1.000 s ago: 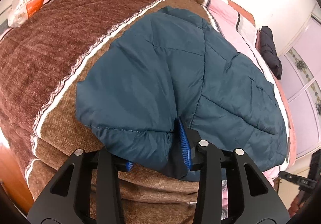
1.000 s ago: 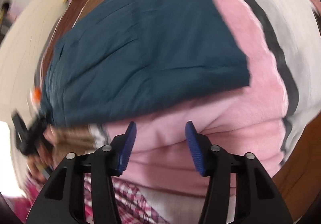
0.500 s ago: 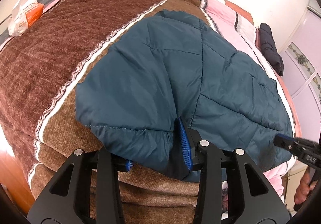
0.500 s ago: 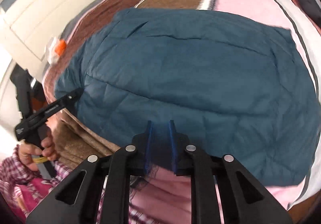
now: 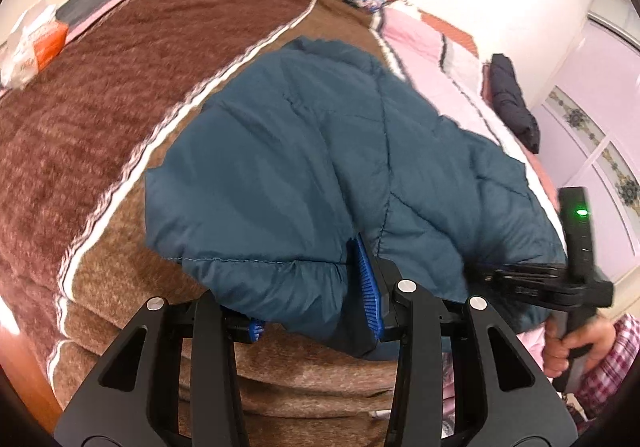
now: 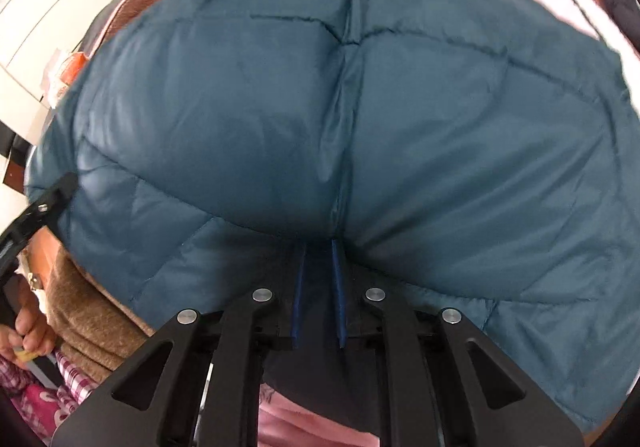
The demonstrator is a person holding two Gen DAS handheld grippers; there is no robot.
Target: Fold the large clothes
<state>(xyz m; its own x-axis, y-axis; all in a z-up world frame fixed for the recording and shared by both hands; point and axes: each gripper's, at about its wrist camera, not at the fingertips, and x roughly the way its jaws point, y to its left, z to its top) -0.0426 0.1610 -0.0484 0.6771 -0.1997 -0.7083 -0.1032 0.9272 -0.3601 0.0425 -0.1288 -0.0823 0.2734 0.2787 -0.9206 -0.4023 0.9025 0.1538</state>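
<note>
Padding makes the teal jacket (image 5: pixel 304 175) soft, light and slippery, best taken by its stitched hem. Left wrist view: the left gripper (image 5: pixel 316 299) pinches the near hem, the jacket spreading ahead over the bed (image 5: pixel 120 119). Right wrist view: the right gripper (image 6: pixel 319 287), its jaws just closing, pinches the hem at the centre seam.

The left gripper (image 5: pixel 312 291) is clamped on a thick fold of the jacket (image 5: pixel 320 167) bulging between its jaws. The right gripper (image 6: pixel 319 275) has just been closing; its jaws pinch the jacket's near edge.
</note>
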